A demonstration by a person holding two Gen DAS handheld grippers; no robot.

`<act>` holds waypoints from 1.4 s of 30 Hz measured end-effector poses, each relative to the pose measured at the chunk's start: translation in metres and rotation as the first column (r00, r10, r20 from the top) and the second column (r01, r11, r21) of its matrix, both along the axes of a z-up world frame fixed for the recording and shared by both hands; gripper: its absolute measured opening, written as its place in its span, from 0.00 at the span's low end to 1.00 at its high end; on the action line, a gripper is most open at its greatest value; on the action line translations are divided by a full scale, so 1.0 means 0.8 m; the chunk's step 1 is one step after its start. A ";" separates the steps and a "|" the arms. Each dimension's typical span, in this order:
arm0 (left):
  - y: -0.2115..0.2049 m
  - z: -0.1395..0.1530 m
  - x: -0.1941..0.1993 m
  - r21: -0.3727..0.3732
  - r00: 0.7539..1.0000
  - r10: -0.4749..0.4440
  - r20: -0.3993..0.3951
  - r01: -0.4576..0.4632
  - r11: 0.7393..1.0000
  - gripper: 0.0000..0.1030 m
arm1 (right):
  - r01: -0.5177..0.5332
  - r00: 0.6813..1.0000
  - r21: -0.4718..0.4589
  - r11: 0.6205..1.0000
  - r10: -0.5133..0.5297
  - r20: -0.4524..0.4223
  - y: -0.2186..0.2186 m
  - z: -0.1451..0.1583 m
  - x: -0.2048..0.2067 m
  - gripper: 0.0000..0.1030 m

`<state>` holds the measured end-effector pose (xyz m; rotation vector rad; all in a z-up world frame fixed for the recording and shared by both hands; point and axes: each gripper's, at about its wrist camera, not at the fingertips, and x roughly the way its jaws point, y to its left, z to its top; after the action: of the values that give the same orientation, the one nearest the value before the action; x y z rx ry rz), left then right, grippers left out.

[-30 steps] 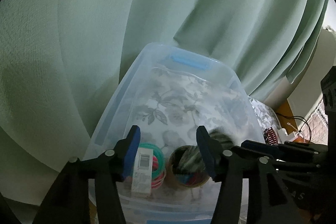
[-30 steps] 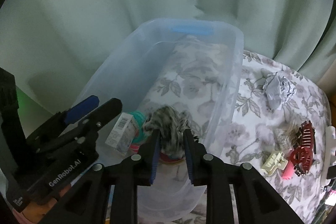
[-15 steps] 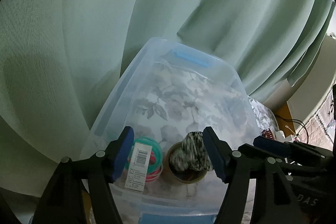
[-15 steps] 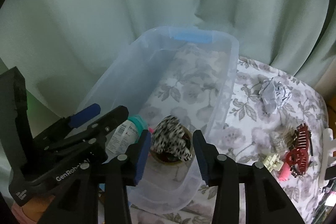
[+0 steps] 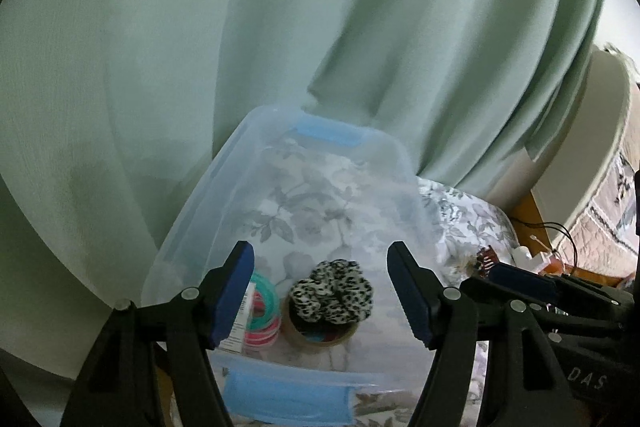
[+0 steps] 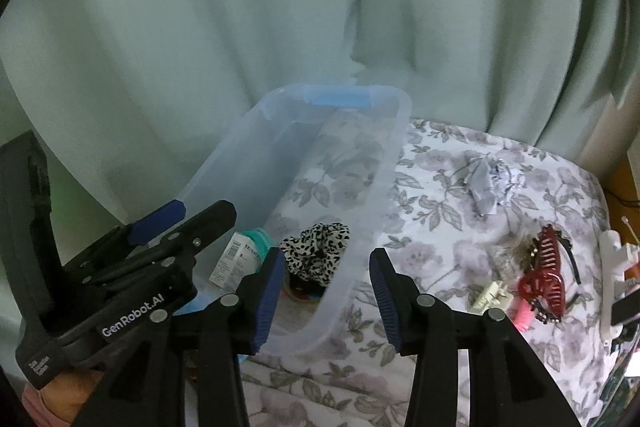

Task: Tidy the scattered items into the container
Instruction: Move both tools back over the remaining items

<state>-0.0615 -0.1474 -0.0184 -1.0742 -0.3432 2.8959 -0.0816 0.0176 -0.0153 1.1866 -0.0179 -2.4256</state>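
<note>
Both tongs, left gripper (image 5: 320, 291) and right gripper (image 6: 326, 297), stand apart and empty; right of the latter, the rigid, light red claw clip (image 6: 544, 277) suits gripping across its spine.

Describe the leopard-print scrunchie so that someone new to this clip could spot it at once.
Find the clear plastic bin on the floral bedspread, before the green curtain. At the bin's near end, the scrunchie rests on a brown tape roll, beside coiled teal and pink rings. It alone is ruffled cloth, white with black spots.
</note>
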 end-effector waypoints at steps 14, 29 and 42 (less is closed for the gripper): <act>0.091 0.034 0.025 -0.095 0.988 -0.144 -0.062 0.138 0.986 0.68 | 0.171 0.983 -0.123 0.977 -0.178 -0.042 0.121 0.011 0.045 0.48; 0.182 0.022 0.011 -0.094 0.966 -0.260 0.000 0.259 0.961 0.68 | 0.395 0.915 -0.208 0.895 -0.404 0.002 0.259 -0.017 0.066 0.48; 0.231 -0.015 -0.021 -0.051 0.959 -0.261 0.108 0.268 0.962 0.68 | 0.550 0.834 -0.233 0.802 -0.541 0.105 0.361 -0.062 0.055 0.51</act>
<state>-0.0779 0.0373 -0.0305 -1.1767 -0.0973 2.6397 -0.0378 0.3066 -0.0648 1.2231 -0.7641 -2.7673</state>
